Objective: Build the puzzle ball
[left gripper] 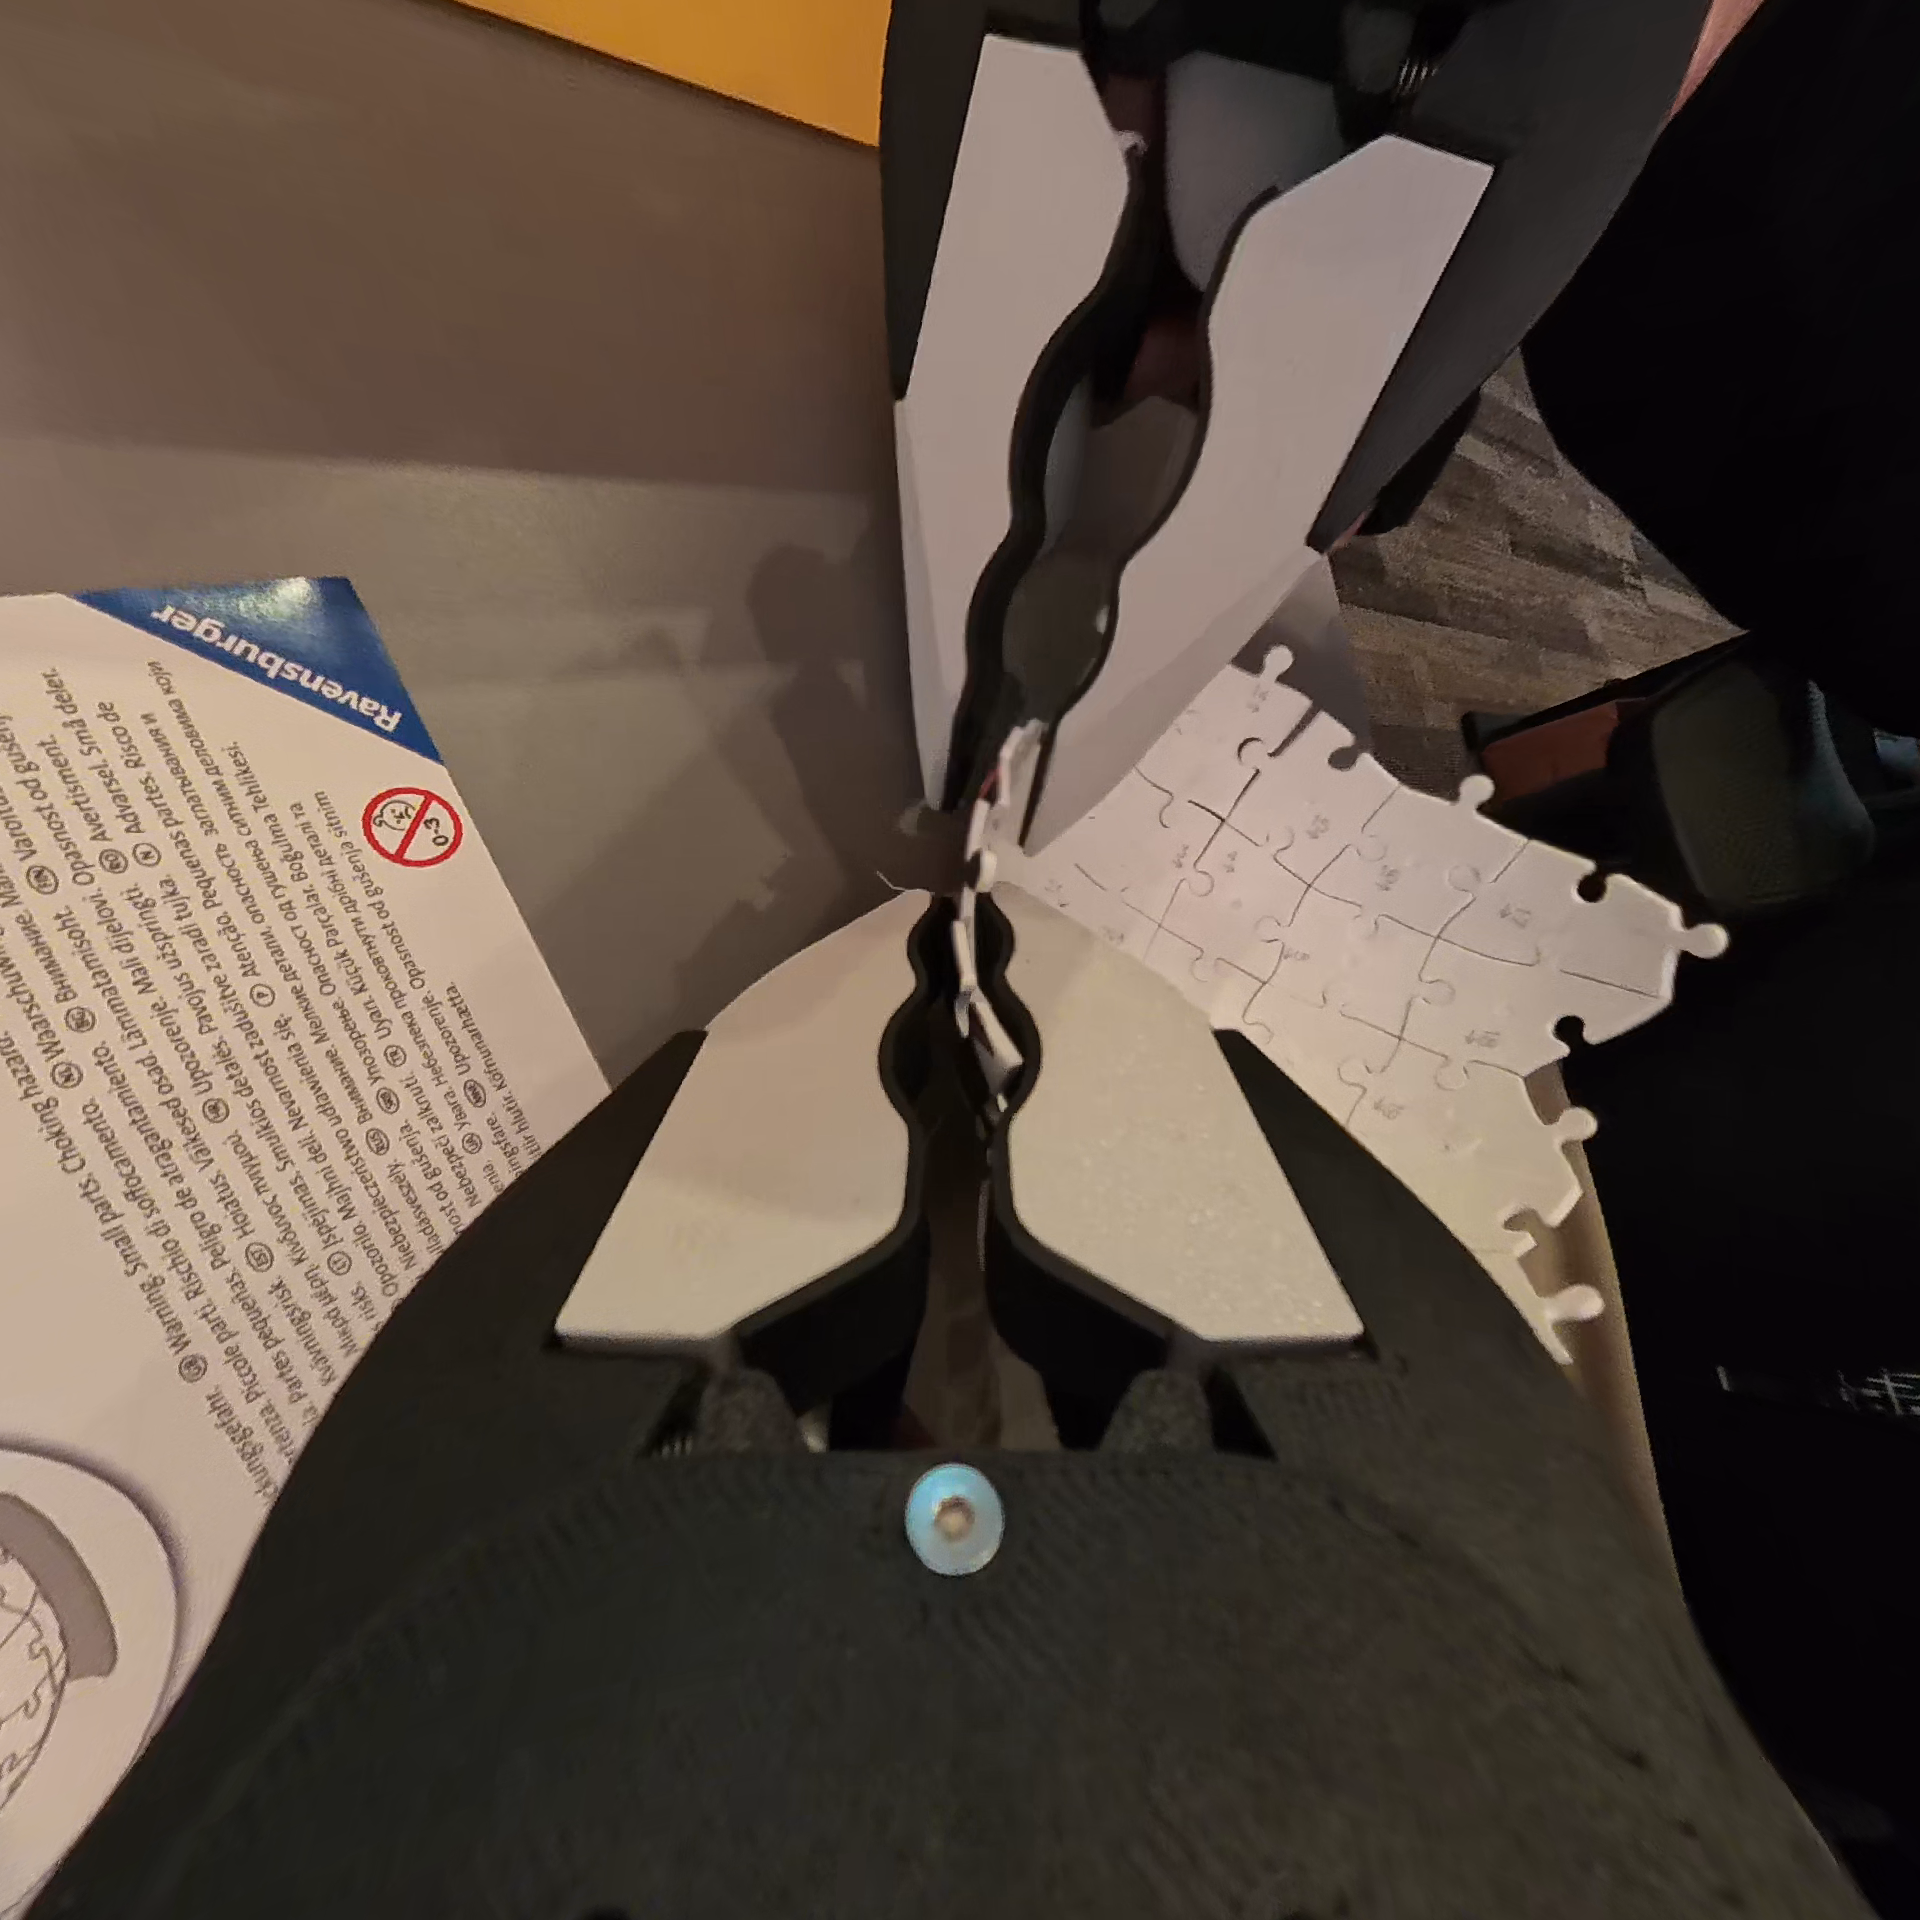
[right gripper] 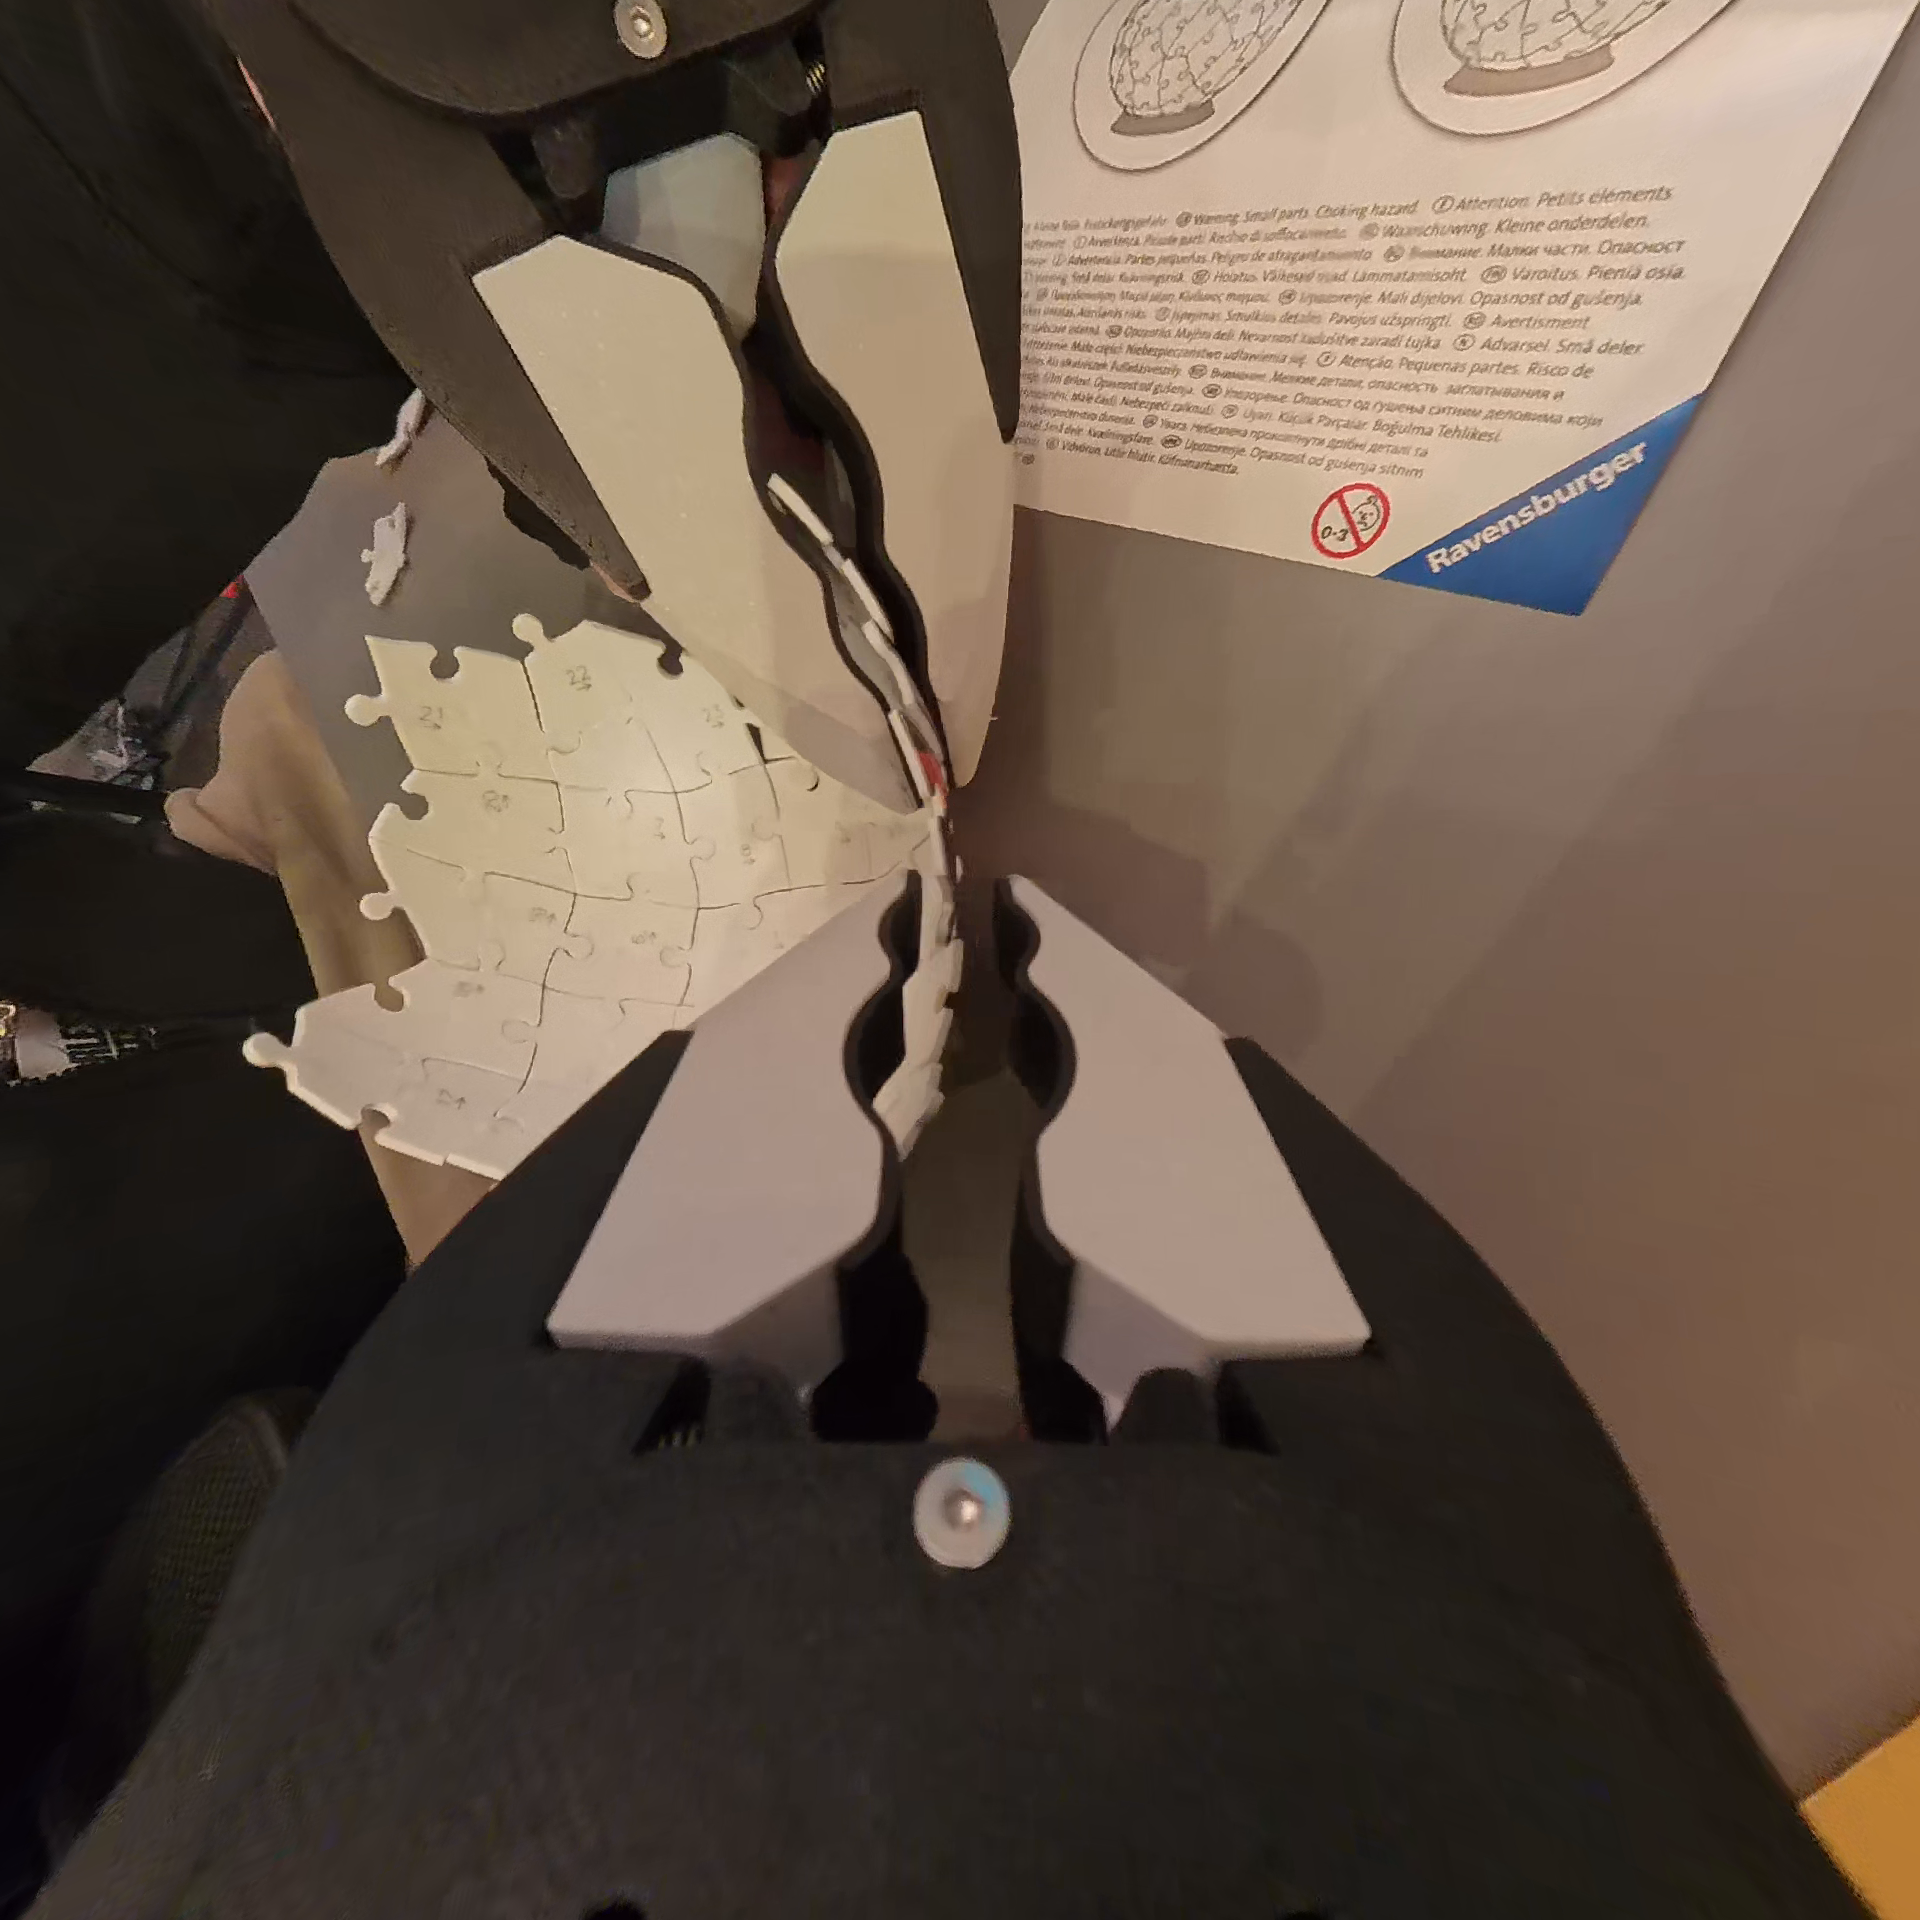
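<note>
Both my grippers are clamped on the same edge of the partly built puzzle ball (left gripper: 1382, 935), tips almost meeting. My left gripper (left gripper: 961, 940) pinches the curved shell's rim from one end; my right gripper (right gripper: 951, 894) pinches it from the opposite end. The shell, white inside with small markings on the joined pieces, is held up off the grey table (left gripper: 468, 343), bulging out past the table's edge. An instruction sheet (right gripper: 1455, 343) with a blue corner lies flat on the table. Two loose white pieces (right gripper: 382, 551) lie near the table's edge, apart from the shell.
</note>
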The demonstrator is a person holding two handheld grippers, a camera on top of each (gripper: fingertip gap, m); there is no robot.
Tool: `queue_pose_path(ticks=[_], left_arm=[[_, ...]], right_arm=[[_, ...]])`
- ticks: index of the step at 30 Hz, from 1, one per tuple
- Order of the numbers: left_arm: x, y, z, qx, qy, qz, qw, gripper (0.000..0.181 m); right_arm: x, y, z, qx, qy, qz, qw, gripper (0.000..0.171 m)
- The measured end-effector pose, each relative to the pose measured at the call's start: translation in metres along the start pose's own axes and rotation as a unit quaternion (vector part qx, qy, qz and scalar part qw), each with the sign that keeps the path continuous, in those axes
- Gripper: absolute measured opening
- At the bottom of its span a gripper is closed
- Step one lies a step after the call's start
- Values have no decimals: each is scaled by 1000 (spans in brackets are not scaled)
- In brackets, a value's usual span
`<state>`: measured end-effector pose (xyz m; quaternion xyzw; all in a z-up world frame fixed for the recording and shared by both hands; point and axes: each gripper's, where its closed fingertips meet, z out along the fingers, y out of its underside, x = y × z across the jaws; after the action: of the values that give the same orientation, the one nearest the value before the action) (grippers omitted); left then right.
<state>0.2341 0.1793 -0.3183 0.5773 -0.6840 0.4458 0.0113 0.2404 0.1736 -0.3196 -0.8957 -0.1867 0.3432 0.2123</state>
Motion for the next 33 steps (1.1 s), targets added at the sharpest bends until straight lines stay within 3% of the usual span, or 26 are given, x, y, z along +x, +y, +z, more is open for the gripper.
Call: queue_pose_path(ticks=[8, 29, 33], left_arm=[[3, 4, 3, 0, 0, -3, 1000, 4], [5, 2, 3, 3, 1, -8, 1000, 4], [3, 3, 1, 8, 2, -16, 1000, 4]], right_arm=[[-5, 1, 5, -8, -19, -4, 1000, 0], [-6, 5, -2, -11, -12, -15, 1000, 0], [-3, 3, -3, -1, 3, -11, 1000, 6]])
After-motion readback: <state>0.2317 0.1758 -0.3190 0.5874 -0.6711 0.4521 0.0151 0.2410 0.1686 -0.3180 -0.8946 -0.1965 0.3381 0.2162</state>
